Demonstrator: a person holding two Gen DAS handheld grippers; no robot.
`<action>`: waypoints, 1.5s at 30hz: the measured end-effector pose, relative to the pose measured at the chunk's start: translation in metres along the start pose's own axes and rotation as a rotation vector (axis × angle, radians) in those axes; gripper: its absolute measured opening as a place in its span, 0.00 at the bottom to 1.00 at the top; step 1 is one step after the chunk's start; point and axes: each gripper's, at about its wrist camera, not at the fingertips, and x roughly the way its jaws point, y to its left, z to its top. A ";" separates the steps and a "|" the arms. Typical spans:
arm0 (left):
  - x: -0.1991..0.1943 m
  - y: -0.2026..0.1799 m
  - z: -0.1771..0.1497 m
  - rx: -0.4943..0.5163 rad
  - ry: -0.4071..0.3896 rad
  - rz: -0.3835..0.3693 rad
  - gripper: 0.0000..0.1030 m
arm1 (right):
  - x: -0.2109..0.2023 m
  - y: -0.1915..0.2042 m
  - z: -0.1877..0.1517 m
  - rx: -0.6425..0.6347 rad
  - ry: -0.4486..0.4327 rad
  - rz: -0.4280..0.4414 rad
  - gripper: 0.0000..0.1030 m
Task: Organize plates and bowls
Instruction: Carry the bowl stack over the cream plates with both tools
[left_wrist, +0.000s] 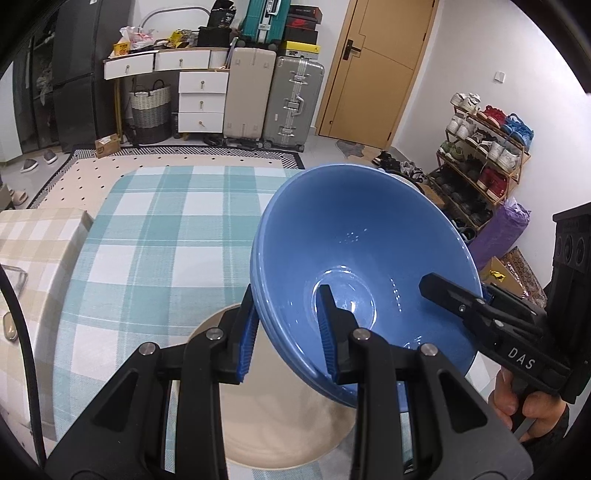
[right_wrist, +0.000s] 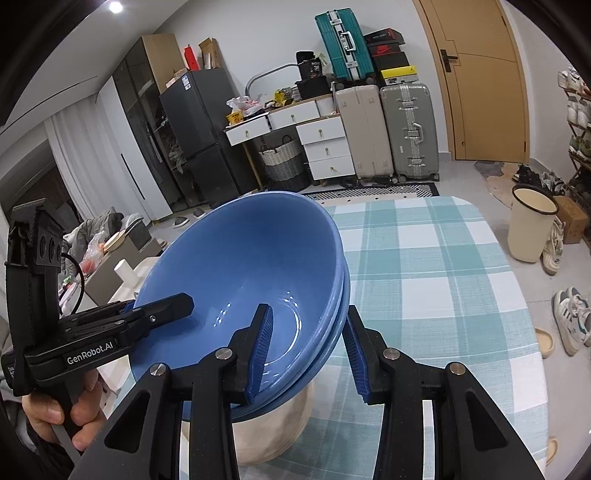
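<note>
Black linkage arms with blue ribbed pads fill the foreground of both wrist views. Between them, the left gripper (left_wrist: 290, 332) is seen clamped on the near wall of the stacked blue bowls (left_wrist: 354, 254), one pad outside the rim and the other inside the basin. From the opposite side, the right gripper (right_wrist: 308, 350) is closed over the stack's other wall in the same manner, one pad inside and one against the outer layered rims; at least three nested rims can be counted there. The stack is held tilted in the air between the two tools, above a beige plate (left_wrist: 280, 424) that lies on the table with the teal-and-white checked tablecloth (left_wrist: 155, 229). Whether the lowest bowl touches the plate cannot be told. In each view the opposite tool is shown reaching over the far rim, with the gripping hand (right_wrist: 55, 410) visible on its handle at the frame edge. Beyond the table, suitcases (left_wrist: 273, 99), a white drawer unit (left_wrist: 201, 101), a wooden door (left_wrist: 373, 70) and a shoe rack (left_wrist: 480, 151) are shown against the walls, and a cream bin (right_wrist: 530, 225) stands on the floor beside the table.
</note>
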 end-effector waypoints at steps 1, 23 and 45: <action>-0.005 0.004 -0.003 -0.003 -0.002 0.007 0.25 | 0.002 0.003 -0.001 -0.004 0.002 0.005 0.38; 0.011 0.069 -0.044 -0.096 0.048 0.086 0.25 | 0.064 0.038 -0.031 -0.042 0.114 0.076 0.38; 0.057 0.086 -0.058 -0.123 0.100 0.096 0.26 | 0.083 0.035 -0.039 -0.046 0.148 0.060 0.39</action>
